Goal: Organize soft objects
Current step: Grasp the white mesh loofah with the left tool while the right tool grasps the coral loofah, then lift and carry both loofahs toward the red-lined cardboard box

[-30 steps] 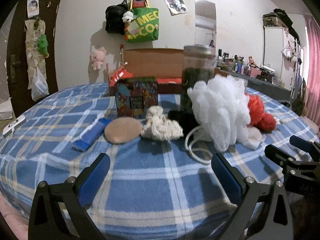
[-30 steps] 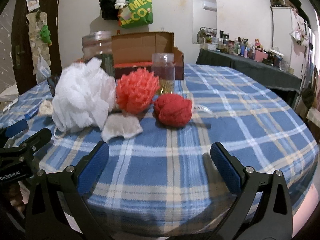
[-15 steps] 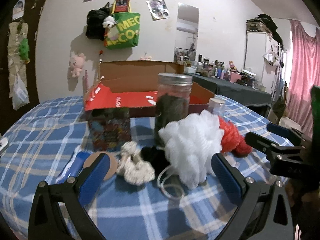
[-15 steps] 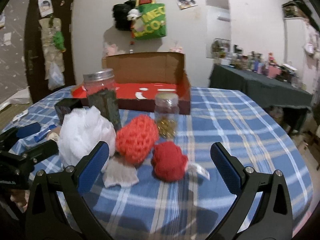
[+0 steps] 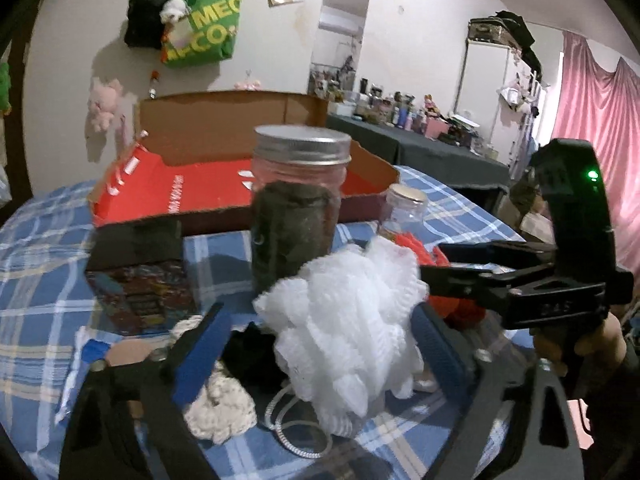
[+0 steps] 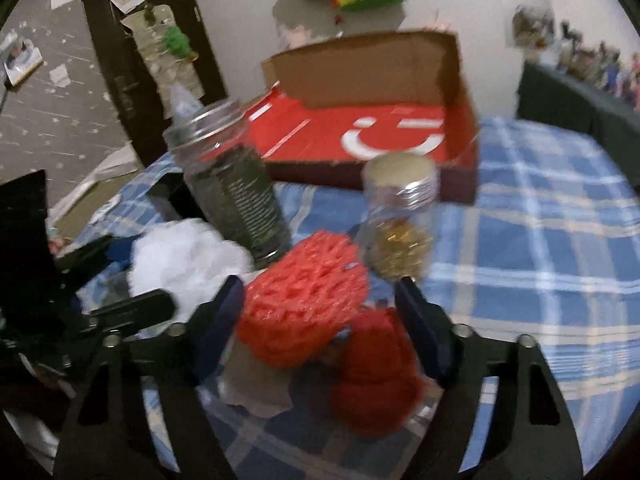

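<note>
A white mesh pouf (image 5: 348, 328) with a cord loop lies on the blue plaid cloth (image 5: 36, 292). My left gripper (image 5: 320, 344) straddles it and its jaws are closing. The right pad (image 5: 432, 344) is at the pouf's edge, while the left pad (image 5: 200, 352) is still apart from it. In the right wrist view my right gripper (image 6: 320, 316) is closing around an orange-red mesh sponge (image 6: 304, 304). A gap shows at the right pad (image 6: 416, 320). A red yarn ball (image 6: 372, 380) lies just below the sponge.
Behind stand a big jar (image 5: 296, 216) of dark stuff, a small jar (image 6: 400, 220) and an open cardboard box (image 6: 380, 128) with a red floor. A cream crochet piece (image 5: 216, 400), a black soft lump (image 5: 248, 352), a patterned box (image 5: 140, 292) and a white cloth scrap (image 6: 256, 392) lie close by.
Both grippers have moved forward over the table and tilted down. Their jaws have narrowed. The pouf now sits between the left fingers, the orange sponge between the right.
</note>
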Demonstrator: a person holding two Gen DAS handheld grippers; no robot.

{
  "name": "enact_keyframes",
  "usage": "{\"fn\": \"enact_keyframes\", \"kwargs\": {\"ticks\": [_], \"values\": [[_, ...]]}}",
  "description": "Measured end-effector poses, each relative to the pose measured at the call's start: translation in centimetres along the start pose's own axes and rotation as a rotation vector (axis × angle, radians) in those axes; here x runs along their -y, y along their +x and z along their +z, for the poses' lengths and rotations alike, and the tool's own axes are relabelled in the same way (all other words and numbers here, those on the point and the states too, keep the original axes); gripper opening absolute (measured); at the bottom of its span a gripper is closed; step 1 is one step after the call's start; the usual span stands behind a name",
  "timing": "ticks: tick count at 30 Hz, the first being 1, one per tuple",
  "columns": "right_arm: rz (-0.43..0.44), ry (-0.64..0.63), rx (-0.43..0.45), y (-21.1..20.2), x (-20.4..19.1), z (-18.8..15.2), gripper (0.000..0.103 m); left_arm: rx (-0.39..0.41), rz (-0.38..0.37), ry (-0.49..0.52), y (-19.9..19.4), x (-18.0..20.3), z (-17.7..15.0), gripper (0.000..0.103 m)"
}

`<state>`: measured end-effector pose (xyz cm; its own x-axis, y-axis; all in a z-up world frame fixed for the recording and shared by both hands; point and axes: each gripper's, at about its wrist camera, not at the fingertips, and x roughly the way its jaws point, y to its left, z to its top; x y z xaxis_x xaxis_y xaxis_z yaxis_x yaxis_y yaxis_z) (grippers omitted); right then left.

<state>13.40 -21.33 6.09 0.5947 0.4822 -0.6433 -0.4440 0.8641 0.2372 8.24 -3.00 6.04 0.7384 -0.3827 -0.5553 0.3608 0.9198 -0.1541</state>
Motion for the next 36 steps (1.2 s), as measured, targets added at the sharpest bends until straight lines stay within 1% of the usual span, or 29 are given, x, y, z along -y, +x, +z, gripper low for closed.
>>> {"fn": "enact_keyframes", "kwargs": {"ticks": [1, 2, 3, 4, 6, 7, 9, 10, 11, 12, 18, 21, 26, 36], "values": [[0.027, 0.01, -0.016, 0.3, 0.2, 0.0, 0.059, -0.013, -0.021, -0.003, 0.2, 0.0, 0.0, 0.081], [0.055, 0.021, -0.03, 0.5, 0.2, -0.1, 0.054, -0.023, -0.047, -0.008, 0.4, 0.0, 0.0, 0.07], [0.08, 0.028, -0.041, 0.7, 0.2, -0.2, 0.047, -0.033, -0.082, -0.013, 0.5, 0.0, 0.0, 0.062], [0.098, 0.035, -0.048, 0.9, 0.2, -0.3, 0.046, -0.038, -0.094, -0.014, 0.6, 0.0, -0.1, 0.06], [0.097, 0.042, -0.029, 0.6, 0.1, -0.3, 0.039, -0.035, -0.104, -0.011, 0.2, 0.0, -0.1, 0.051], [0.099, 0.048, -0.018, 0.3, 0.1, -0.4, 0.037, -0.028, -0.109, -0.009, 0.0, 0.1, -0.1, 0.049], [0.091, 0.058, 0.001, -0.3, 0.0, -0.6, 0.032, -0.021, -0.116, -0.009, -0.3, 0.1, 0.0, 0.042], [0.085, 0.06, 0.014, -0.6, -0.2, -0.8, 0.029, -0.015, -0.119, -0.011, -0.6, 0.1, 0.0, 0.041], [0.079, 0.061, 0.025, -0.8, -0.4, -0.8, 0.02, -0.014, -0.12, -0.007, -0.5, -0.1, 0.3, 0.038], [0.068, 0.058, 0.032, -0.9, -0.6, -0.8, 0.02, -0.01, -0.119, -0.004, -0.7, -0.1, 0.3, 0.035], [0.033, 0.068, 0.095, -2.6, -1.8, -1.2, 0.018, 0.017, -0.117, 0.002, -2.2, -0.9, 1.0, 0.03], [0.034, 0.081, 0.115, -3.2, -2.3, -0.9, 0.018, 0.035, -0.107, 0.01, -3.1, -1.1, 1.6, 0.03], [0.009, 0.051, 0.158, -4.5, -3.7, -0.5, 0.018, 0.061, -0.08, 0.019, -4.0, -1.7, 2.1, 0.03], [0.01, 0.035, 0.167, -4.6, -4.7, -0.5, 0.018, 0.076, -0.054, 0.006, -4.5, -2.8, 2.4, 0.03]]}}
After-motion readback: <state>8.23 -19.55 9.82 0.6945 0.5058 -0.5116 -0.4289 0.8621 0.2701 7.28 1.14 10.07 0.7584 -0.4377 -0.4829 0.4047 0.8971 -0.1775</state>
